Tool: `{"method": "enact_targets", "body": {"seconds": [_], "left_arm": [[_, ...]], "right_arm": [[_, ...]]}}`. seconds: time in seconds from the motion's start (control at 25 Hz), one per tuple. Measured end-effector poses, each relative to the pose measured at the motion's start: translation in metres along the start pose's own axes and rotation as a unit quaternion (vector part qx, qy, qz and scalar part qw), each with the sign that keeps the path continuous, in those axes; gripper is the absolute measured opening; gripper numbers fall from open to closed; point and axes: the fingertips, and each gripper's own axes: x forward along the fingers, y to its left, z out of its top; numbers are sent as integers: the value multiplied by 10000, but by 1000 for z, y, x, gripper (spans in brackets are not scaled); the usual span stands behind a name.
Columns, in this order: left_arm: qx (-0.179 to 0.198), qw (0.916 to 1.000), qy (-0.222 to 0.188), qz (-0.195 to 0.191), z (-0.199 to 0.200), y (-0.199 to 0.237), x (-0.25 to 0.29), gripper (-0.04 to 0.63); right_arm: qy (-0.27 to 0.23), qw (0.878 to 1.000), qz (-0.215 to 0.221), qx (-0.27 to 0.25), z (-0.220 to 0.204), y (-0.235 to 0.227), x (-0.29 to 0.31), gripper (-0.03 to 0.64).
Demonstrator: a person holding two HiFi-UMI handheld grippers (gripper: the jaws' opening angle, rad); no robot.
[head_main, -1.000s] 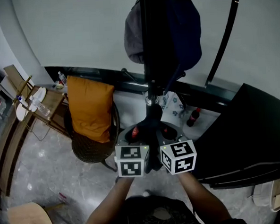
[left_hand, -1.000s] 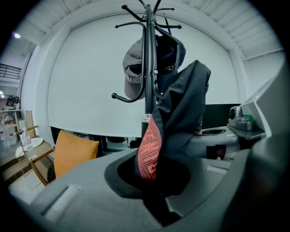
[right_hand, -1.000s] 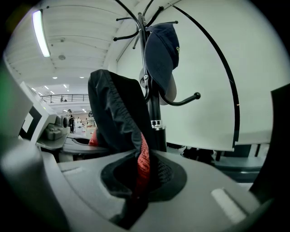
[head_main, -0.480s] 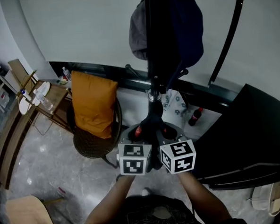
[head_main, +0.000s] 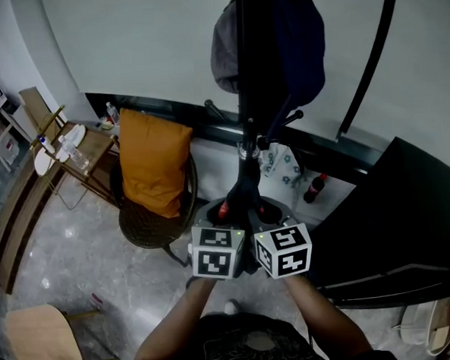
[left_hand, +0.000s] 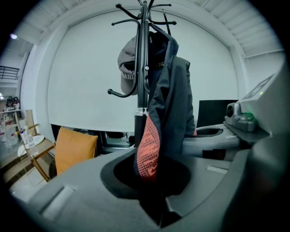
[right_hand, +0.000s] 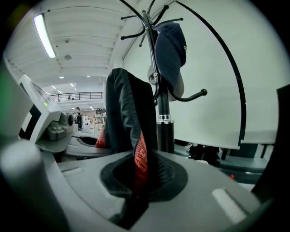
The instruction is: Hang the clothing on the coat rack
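Note:
A black coat rack (head_main: pixel 243 83) stands straight ahead with a grey cap (head_main: pixel 223 50) and a navy cap (head_main: pixel 304 41) on its hooks. A dark jacket (left_hand: pixel 174 95) runs from the rack's top hooks down to both grippers; whether it rests on a hook I cannot tell. My left gripper (left_hand: pixel 148 154) is shut on the jacket's lower fabric, red pads pressed to the cloth. My right gripper (right_hand: pixel 140 158) is shut on another fold of the jacket (right_hand: pixel 127 108). In the head view the left gripper (head_main: pixel 225 211) and the right gripper (head_main: pixel 266 211) sit side by side against the pole.
A wicker chair with an orange cushion (head_main: pixel 154 168) stands left of the rack. A wooden side table (head_main: pixel 94 149) with bottles is farther left. A black screen (head_main: pixel 395 218) fills the right. A curved black rod (head_main: pixel 370 60) rises right of the rack, and a cola bottle (head_main: pixel 312 187) stands on the floor.
The head view has drifted slightly, so the room slides a little to the right. Both grippers stay shut on the jacket next to the pole, the two cubes a touch closer together.

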Motion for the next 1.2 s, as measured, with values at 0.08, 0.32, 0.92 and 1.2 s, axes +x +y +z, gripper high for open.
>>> {"method": "enact_targets", "body": {"seconds": [0.08,0.32,0.92,1.2], "left_arm": [[-10,10000,16,7,-1,-2,-2,28],[-19,9999,71,72,-5,-8,-10,31],[-152,9991,-70,383,-1,-20,-37,74],[-220,9980,-129,578,-1,-22,-53,91]], "right_arm": [[6,10000,53,10,0,1,-2,35],[-9,9999,127,17,-2,4,-10,45],[-28,9994,354,-21,-2,10,-37,58],[-69,9990,436,-33,-1,14,-49,69]]}}
